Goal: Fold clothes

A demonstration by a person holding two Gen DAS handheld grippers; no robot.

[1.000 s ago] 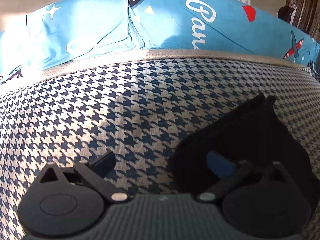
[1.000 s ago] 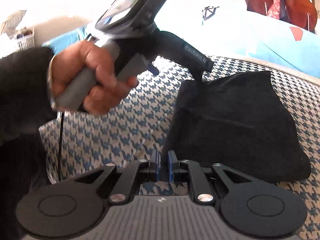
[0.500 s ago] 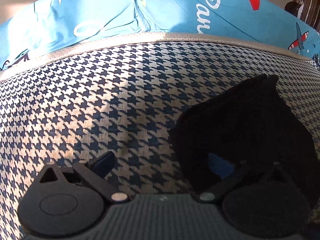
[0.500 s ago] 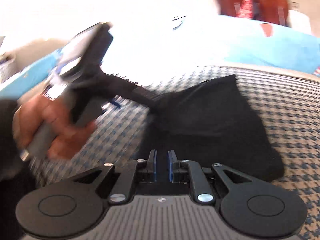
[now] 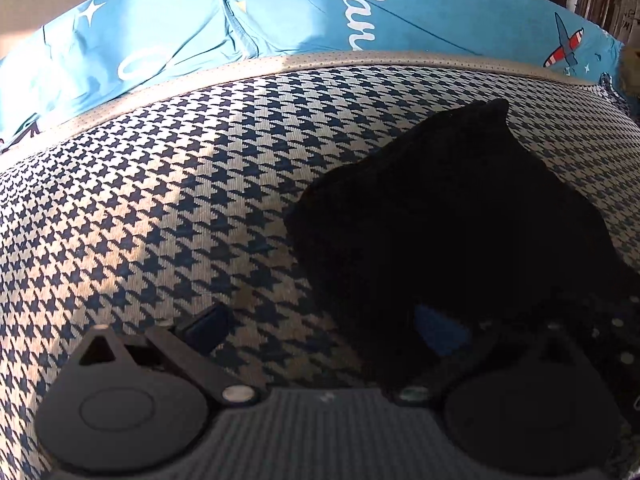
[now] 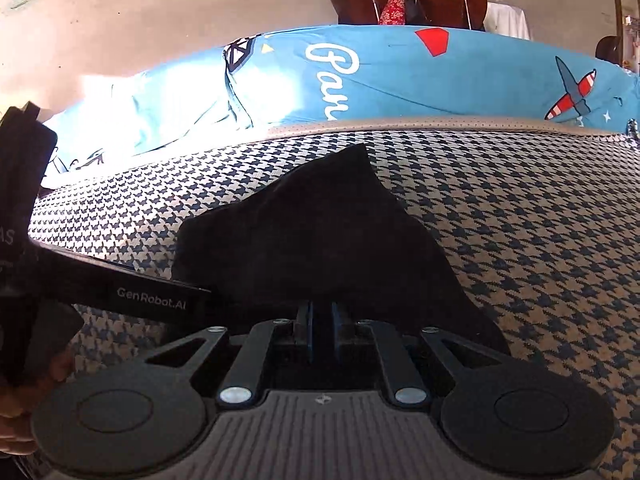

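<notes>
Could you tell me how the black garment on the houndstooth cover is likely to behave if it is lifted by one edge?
The black garment lies slumped with soft, uneven edges, so it will probably droop rather than hold shape. It looks thick and matte, so it should grip the houndstooth cover rather than slide. It probably will not slip from the right hand-held gripper, whose fingers are nearly closed at its near edge.

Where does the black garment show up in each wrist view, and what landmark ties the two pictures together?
Left wrist view: black garment right of centre, reaching down to the tool's right finger.
Right wrist view: black garment in the centre, just ahead of the tool's fingers.
Shared landmark: the blue pillow with white lettering beyond the houndstooth surface.
</notes>
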